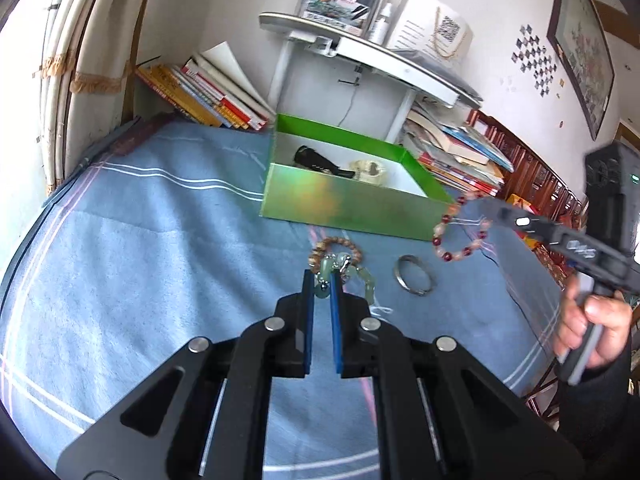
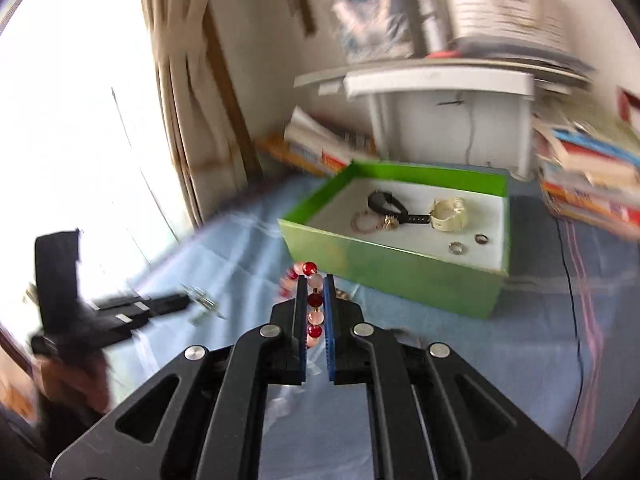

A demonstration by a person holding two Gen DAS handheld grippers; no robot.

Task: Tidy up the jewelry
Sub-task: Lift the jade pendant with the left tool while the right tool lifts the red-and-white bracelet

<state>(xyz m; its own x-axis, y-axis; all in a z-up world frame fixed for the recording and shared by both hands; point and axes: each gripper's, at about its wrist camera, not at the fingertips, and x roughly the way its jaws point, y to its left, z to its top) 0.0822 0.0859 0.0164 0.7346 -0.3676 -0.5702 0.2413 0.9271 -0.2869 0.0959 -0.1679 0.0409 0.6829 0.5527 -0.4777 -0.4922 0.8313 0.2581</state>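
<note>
Left wrist view: left claw (image 1: 323,280) is clamped on a green bead bracelet (image 1: 345,276) above the blue cloth (image 1: 160,240); a silver bangle (image 1: 414,280) lies just right of it. Right claw (image 2: 314,300) is clamped on a red-and-pink bead bracelet (image 2: 315,300), with the green box (image 2: 392,264) ahead.

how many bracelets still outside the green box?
4: red-pink bead bracelet in the right gripper; green bead one in the left gripper; wooden bead one and metal bangle on the cloth. Others may be hidden.
</note>
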